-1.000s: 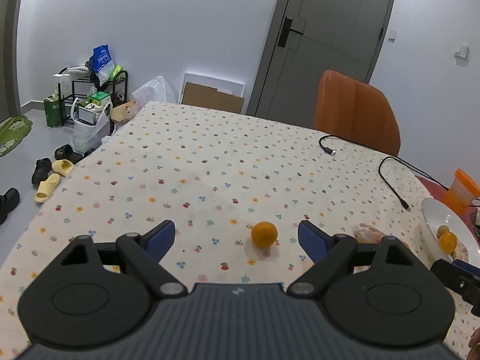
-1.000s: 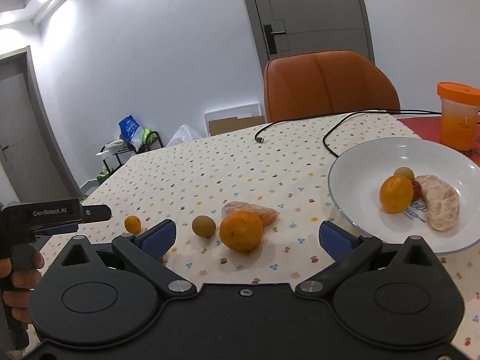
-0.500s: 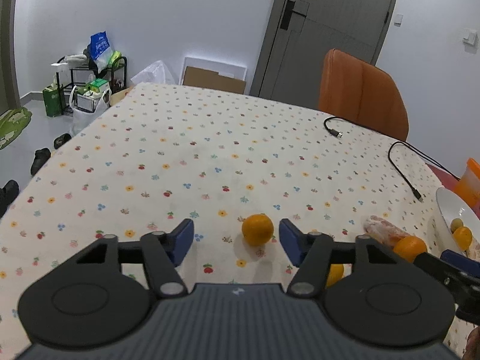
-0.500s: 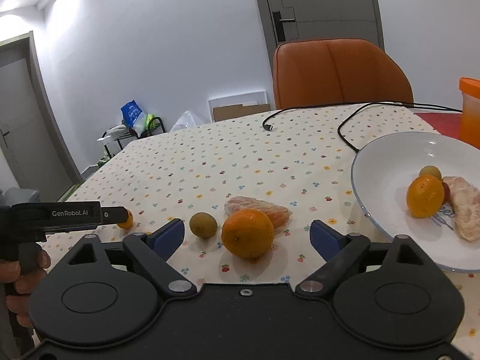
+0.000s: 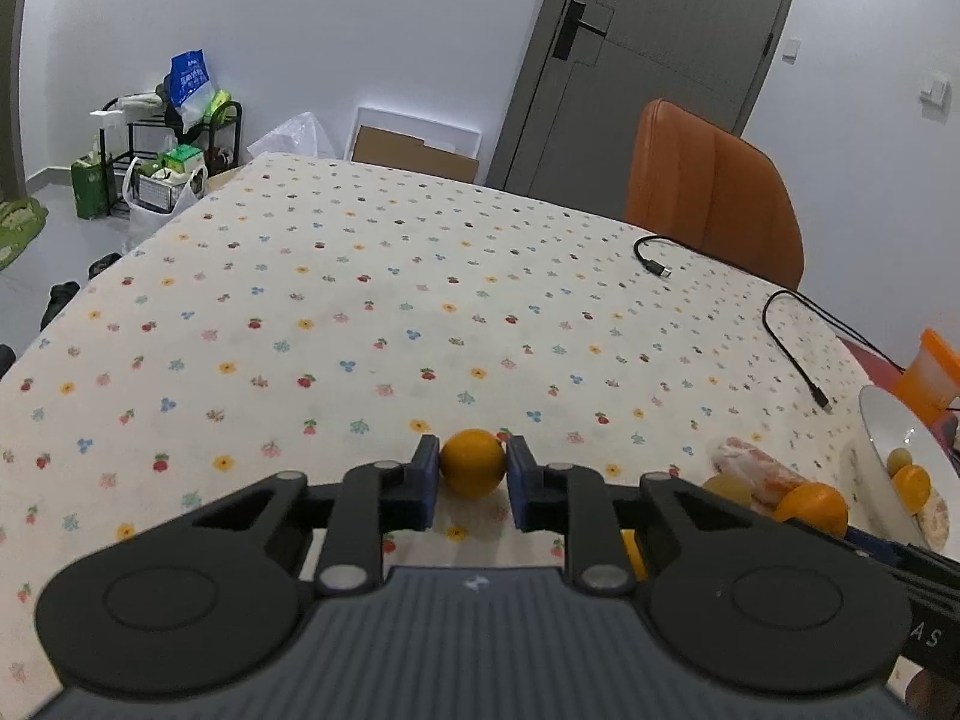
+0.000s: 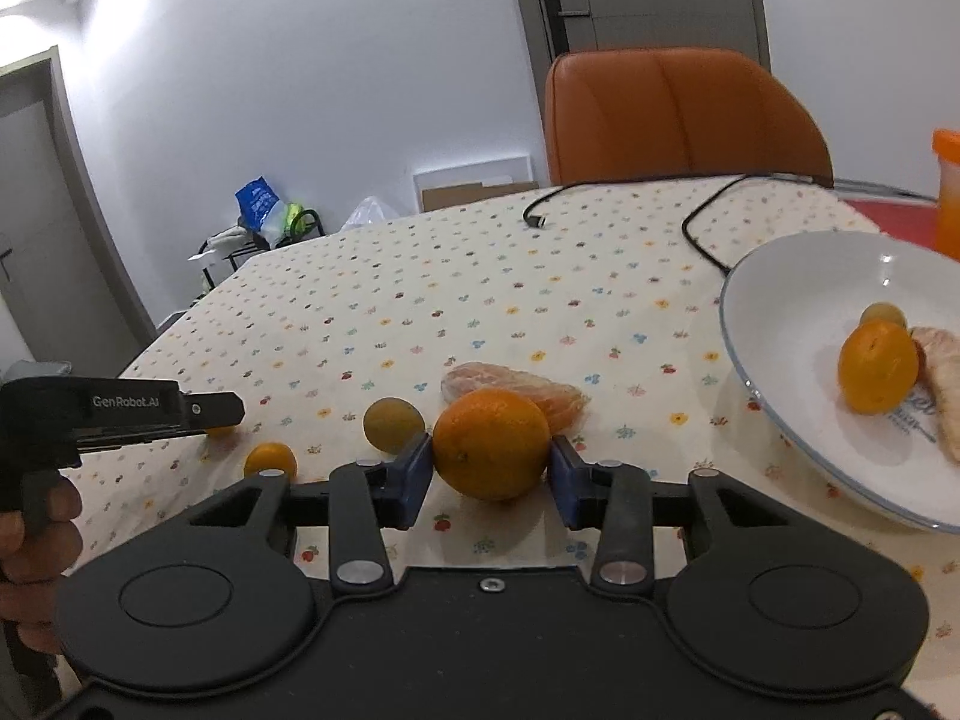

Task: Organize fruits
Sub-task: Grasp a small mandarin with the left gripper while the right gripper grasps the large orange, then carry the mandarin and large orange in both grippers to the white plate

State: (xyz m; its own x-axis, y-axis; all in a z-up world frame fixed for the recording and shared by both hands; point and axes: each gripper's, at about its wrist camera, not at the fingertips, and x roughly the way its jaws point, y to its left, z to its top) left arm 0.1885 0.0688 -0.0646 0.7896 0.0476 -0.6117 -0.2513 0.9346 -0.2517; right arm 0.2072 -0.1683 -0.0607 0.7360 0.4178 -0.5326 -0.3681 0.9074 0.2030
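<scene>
A: What is held by the left gripper (image 5: 471, 471)?

B: A small orange (image 5: 472, 463) is clamped between its blue pads, which are pressed against the fruit's two sides. The fruit is seen resting on the flowered tablecloth (image 5: 372, 312), squarely ahead of the gripper.

A: And by the right gripper (image 6: 491, 462)?

B: A large orange (image 6: 491, 444) is gripped in the same way, both pads being set against its flanks. It too appears to be down on the cloth, though contact underneath cannot be told for certain.

A: Which way is the destination placed?

B: The white plate (image 6: 798, 276) is found to the right of both grippers. It is near the right one and well apart from the left one, at whose far right edge only its rim (image 5: 894, 426) is caught. An orange (image 6: 877, 366) and a peeled segment (image 6: 948, 390) are already held in it.

A: So which fruit can be delivered more readily?

B: The large orange, it is judged, since a short carry rightward is all that is called for. The left gripper's path would be crossed by what lies between: a greenish fruit (image 6: 393, 423), a peeled segment (image 6: 510, 387) on the cloth, a small loose orange (image 6: 270, 459), and the right gripper itself.
</scene>
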